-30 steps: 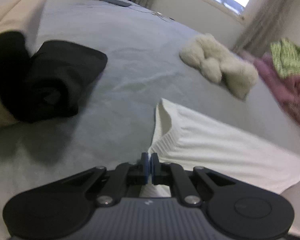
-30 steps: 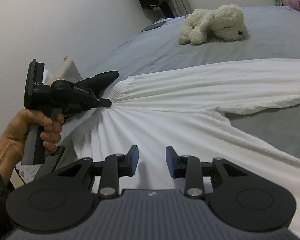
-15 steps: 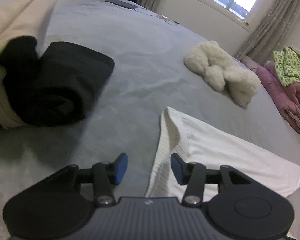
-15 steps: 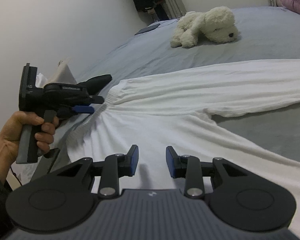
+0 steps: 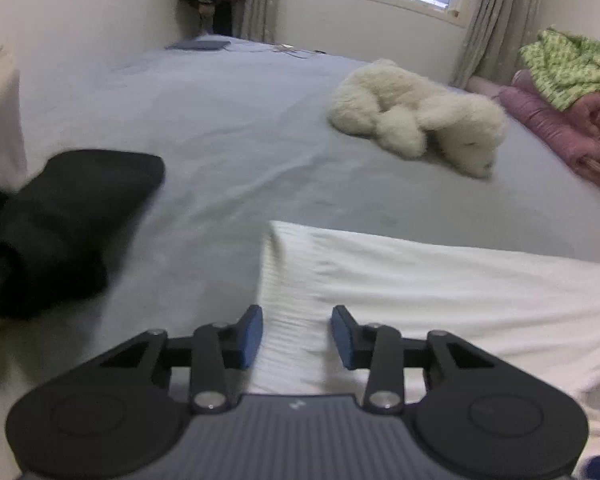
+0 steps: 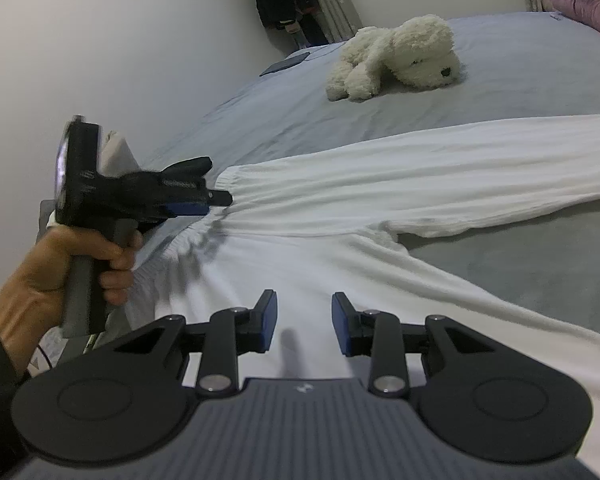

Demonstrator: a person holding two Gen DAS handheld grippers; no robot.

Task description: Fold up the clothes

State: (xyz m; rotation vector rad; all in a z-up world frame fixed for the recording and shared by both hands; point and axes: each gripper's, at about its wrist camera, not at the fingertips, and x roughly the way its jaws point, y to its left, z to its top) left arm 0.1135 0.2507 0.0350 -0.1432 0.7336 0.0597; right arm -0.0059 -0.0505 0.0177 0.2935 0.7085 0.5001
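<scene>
left claw [image 5: 297, 335] let go of white sweater [image 5: 440, 300], now closing.

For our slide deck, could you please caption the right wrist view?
White sweater spread on a grey bed; left gripper at its ribbed hem, right gripper open above it.

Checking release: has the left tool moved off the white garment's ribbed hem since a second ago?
No. The left tool let go, jaws now closing again, but stays at the white garment's ribbed hem.

Sweater [image 6: 380, 208] on bed [image 6: 520, 60], plush toy [image 6: 396, 56] beyond
</scene>
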